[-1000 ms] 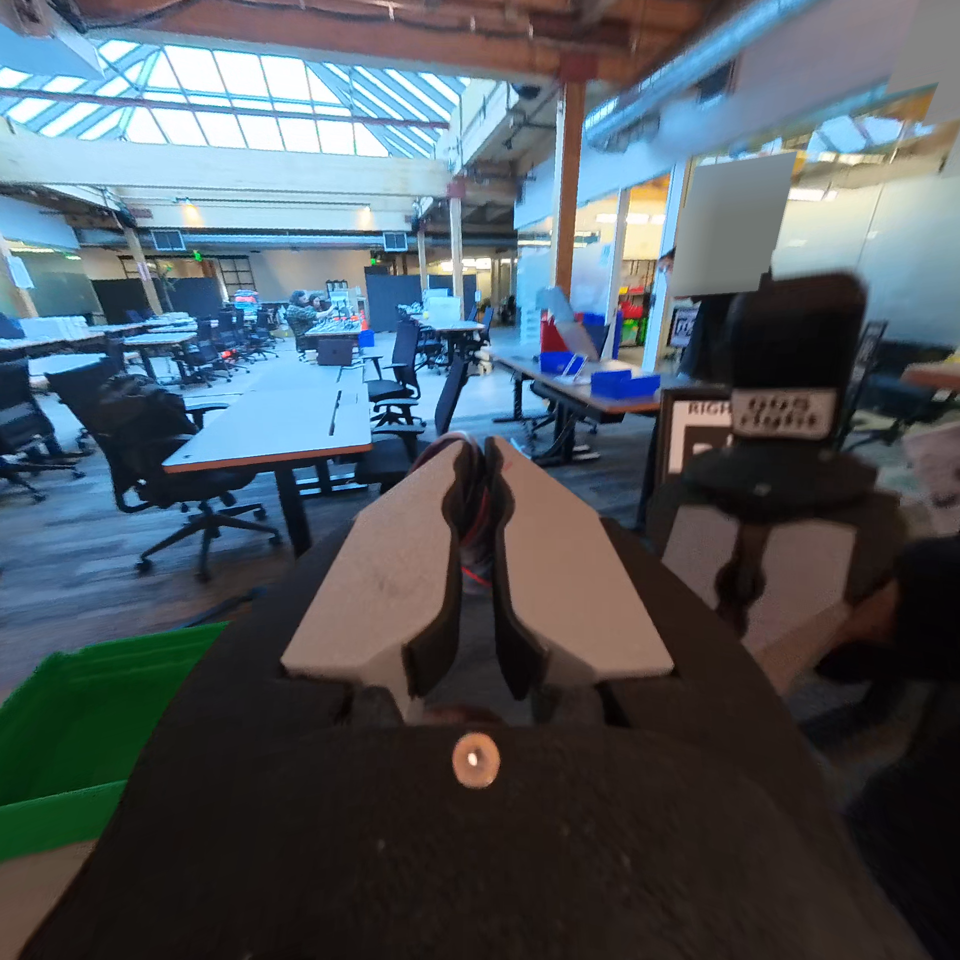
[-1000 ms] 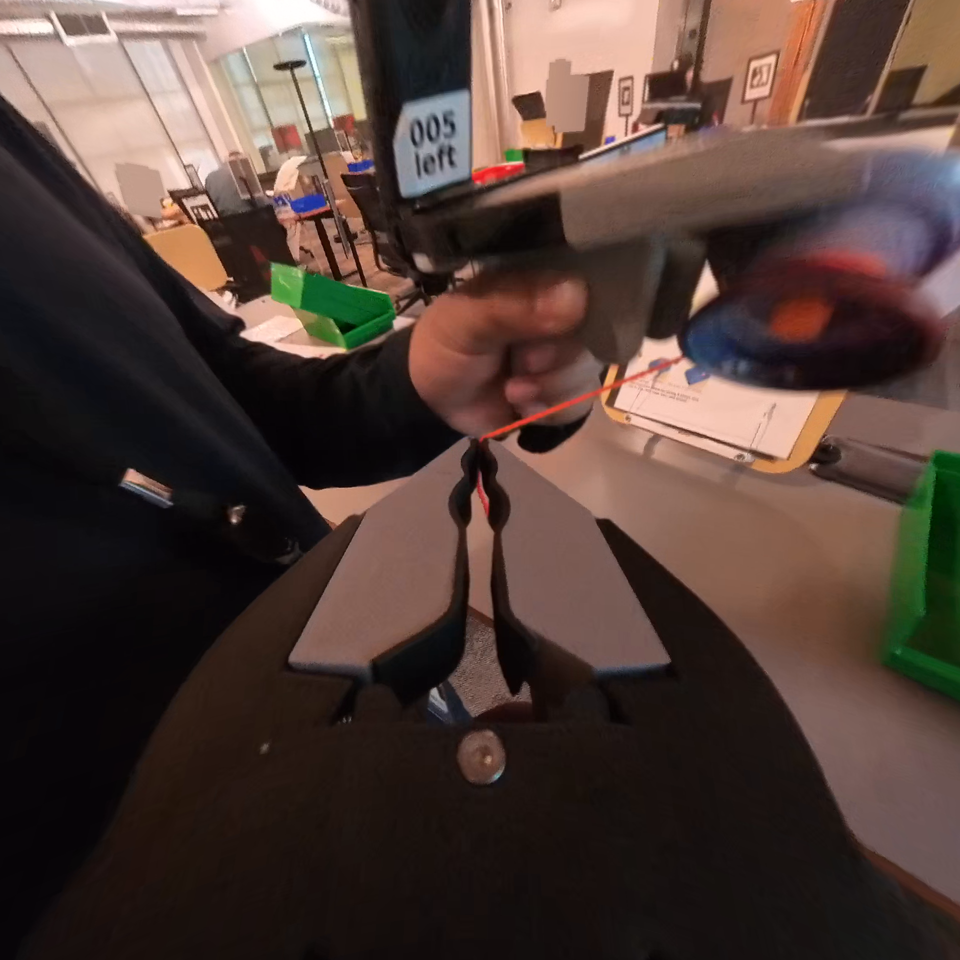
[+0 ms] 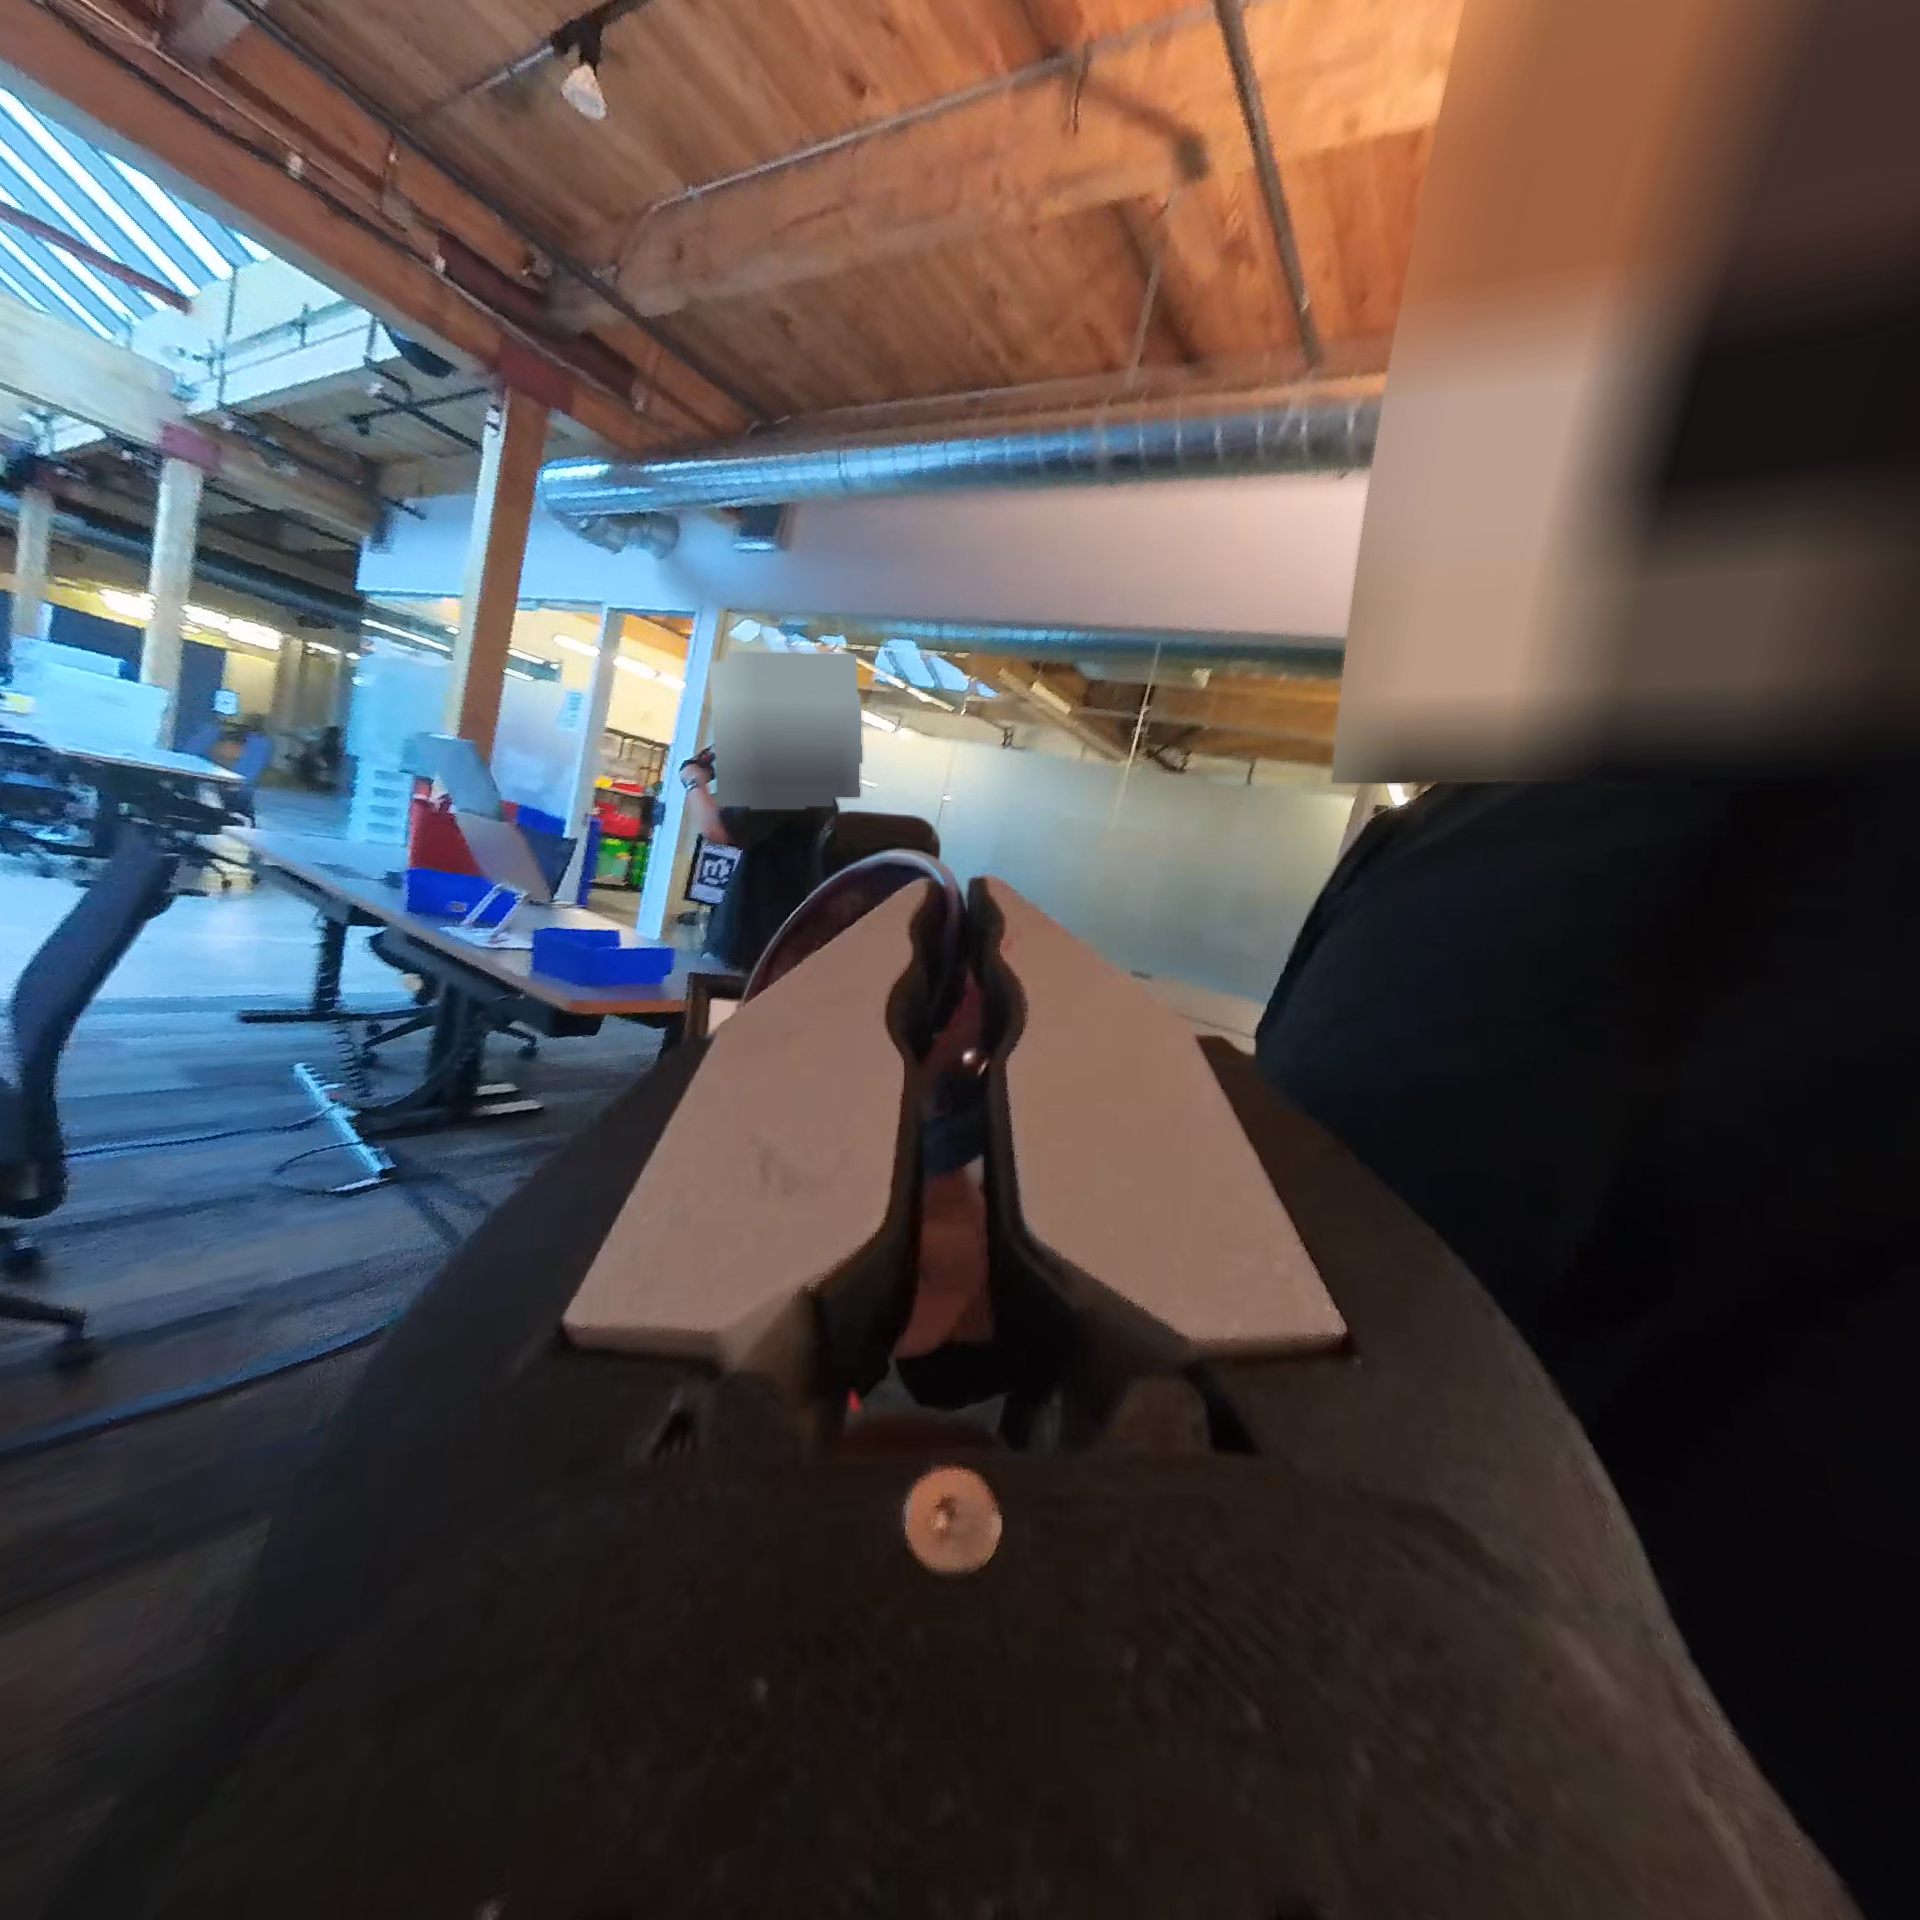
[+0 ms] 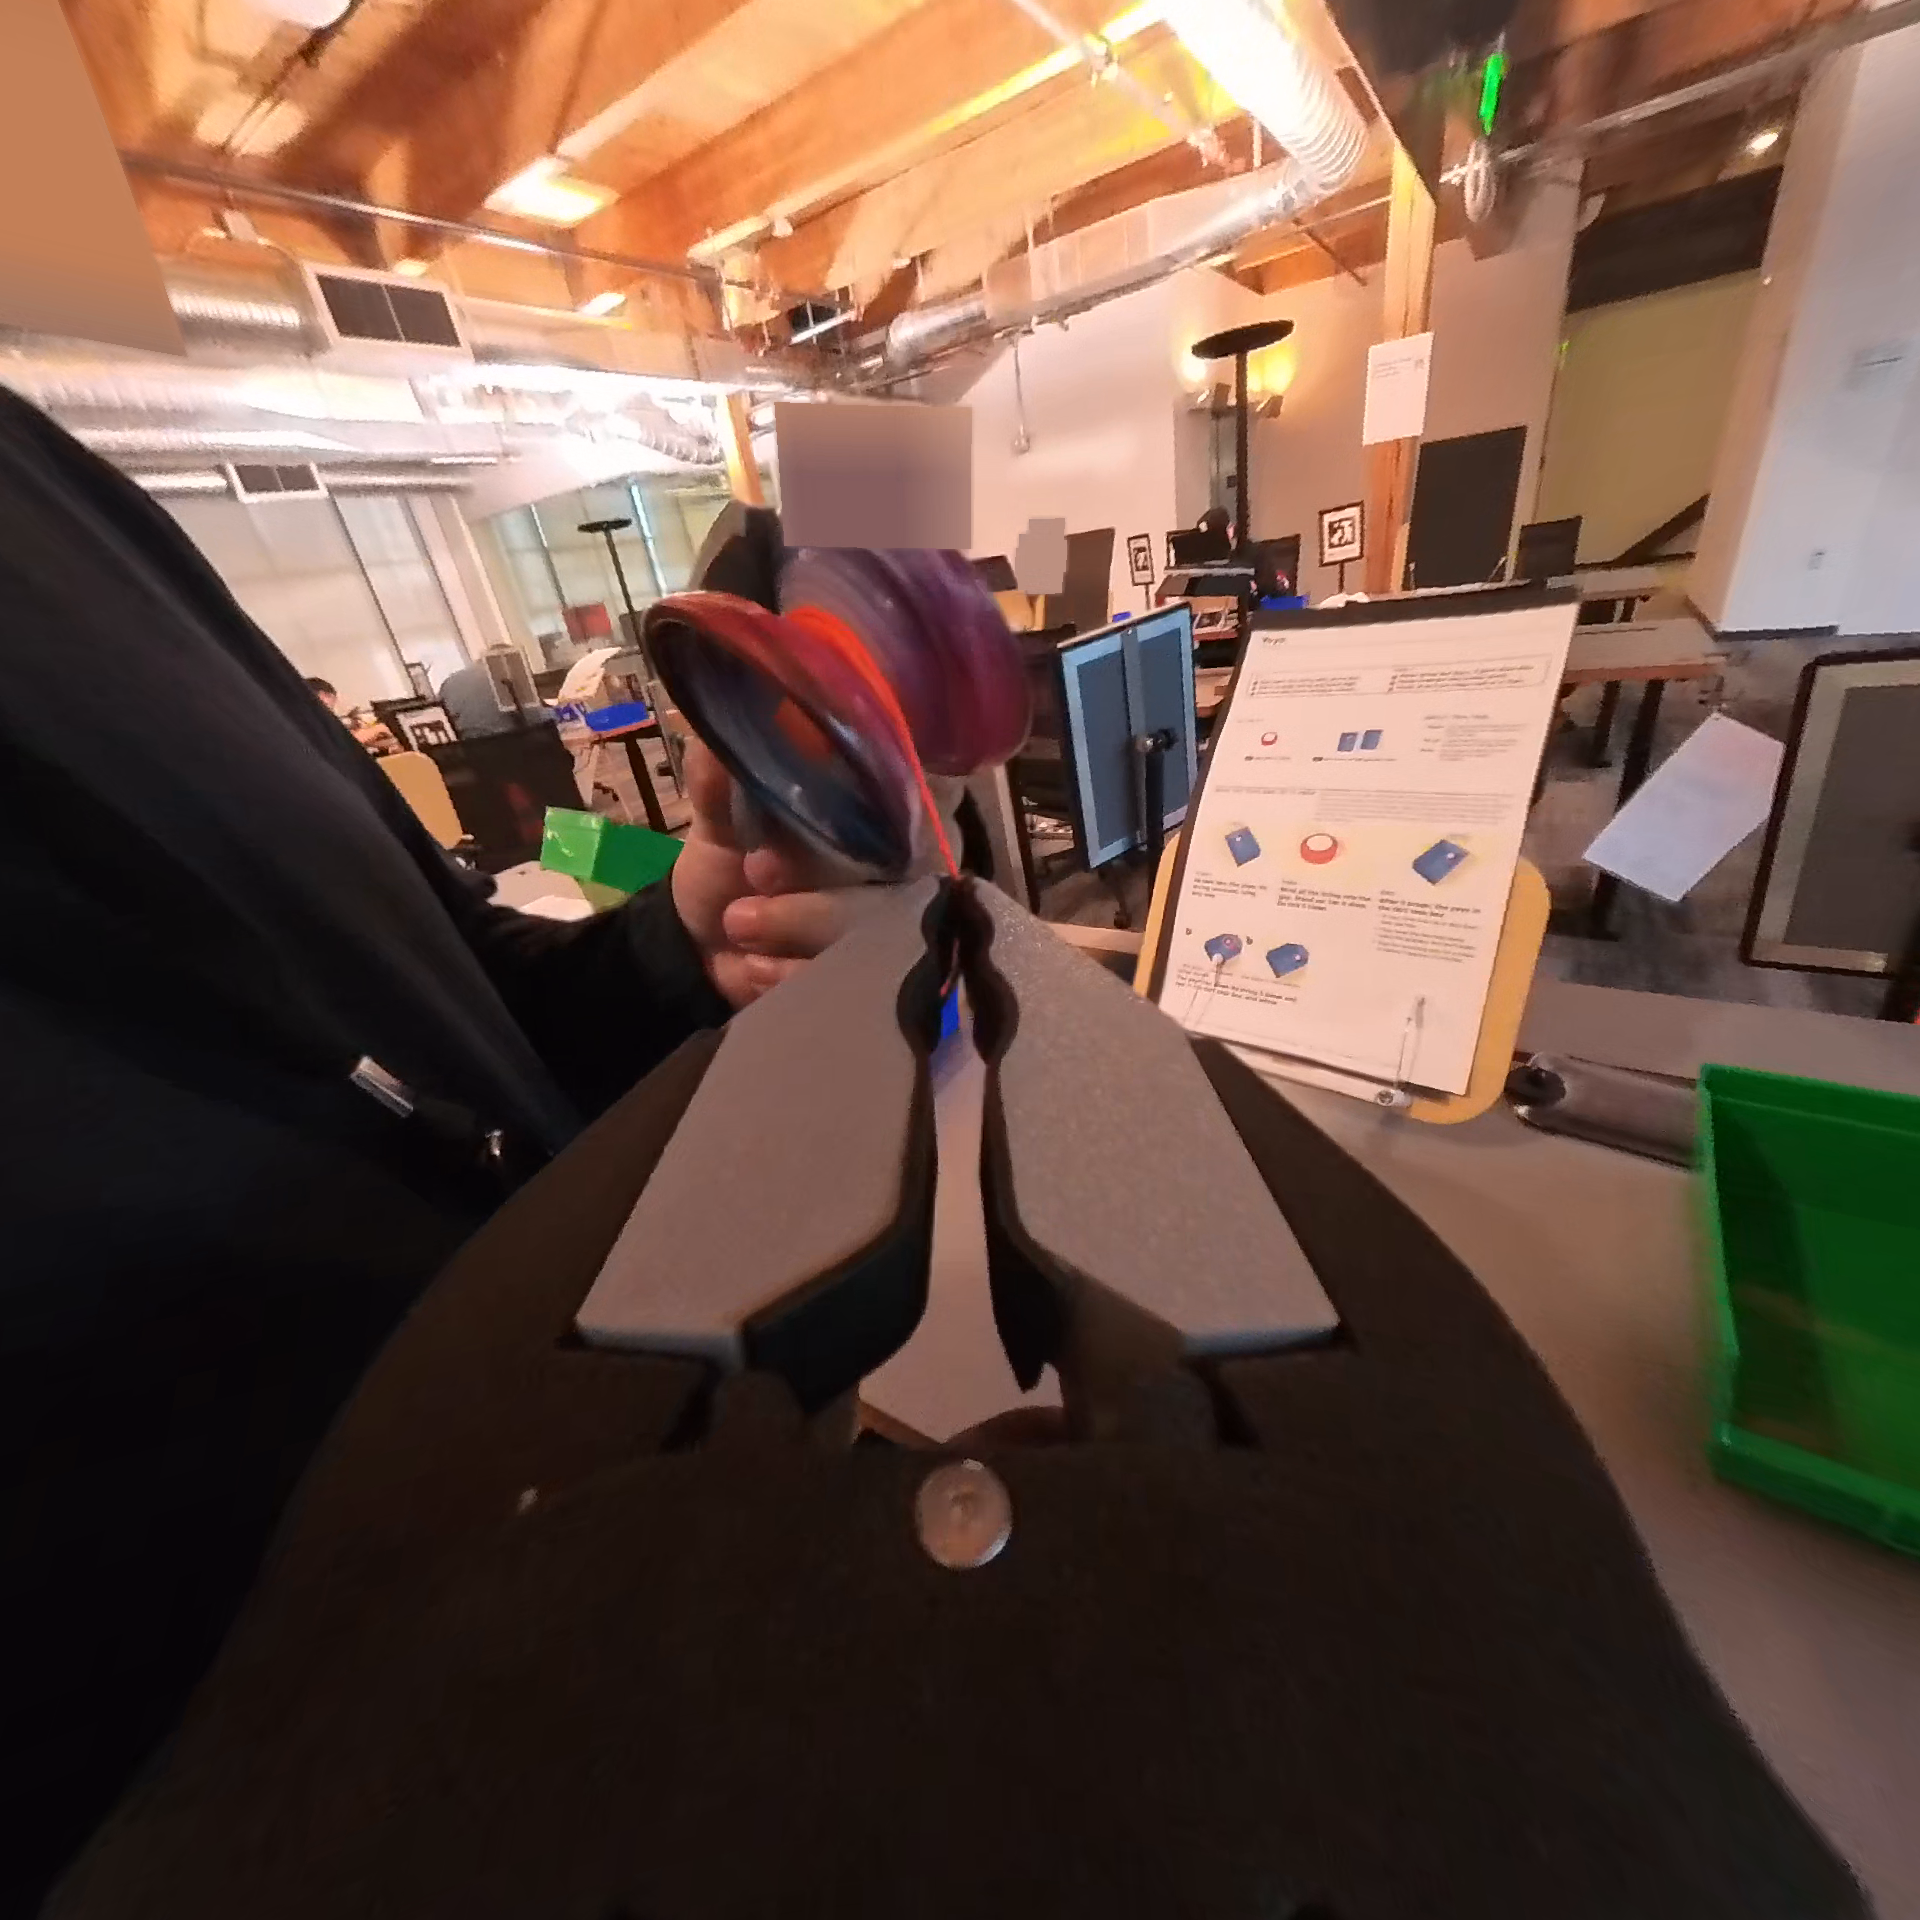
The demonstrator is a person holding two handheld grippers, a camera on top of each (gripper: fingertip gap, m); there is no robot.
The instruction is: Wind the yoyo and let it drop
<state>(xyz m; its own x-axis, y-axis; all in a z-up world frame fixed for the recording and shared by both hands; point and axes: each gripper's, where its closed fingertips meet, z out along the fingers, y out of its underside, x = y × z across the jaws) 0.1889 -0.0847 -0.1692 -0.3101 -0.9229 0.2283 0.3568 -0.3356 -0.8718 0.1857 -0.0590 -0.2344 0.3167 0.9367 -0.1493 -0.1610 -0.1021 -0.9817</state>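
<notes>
Left wrist view: the left gripper point(image 3: 961, 914) points out across an open office, tilted up toward a wooden ceiling. Its two grey fingers are pressed nearly together on the rim of the yoyo point(image 3: 831, 914), a dark purplish disc whose curved edge pokes out left of the fingertips. A dark sleeve fills the right side. The string is not visible here.

Right wrist view: the right gripper point(image 4: 958, 894) has its fingers pinched tight on the red string point(image 4: 914, 779) at the very tips. The string runs up and slightly left from the pinch into the groove between the yoyo's point(image 4: 821, 717) two halves, a red and blue disc on the left and a purple one on the right. The yoyo sits just above and left of the right gripper, close to it, with a hand point(image 4: 748, 904) behind. A clipboard with an instruction sheet point(image 4: 1382, 831) stands on the desk point(image 4: 1558, 1247), beside a green bin point(image 4: 1808, 1299).

The string looks short and taut, so winding appears nearly finished; the drop likely depends on the left gripper letting go while the right keeps the string.
</notes>
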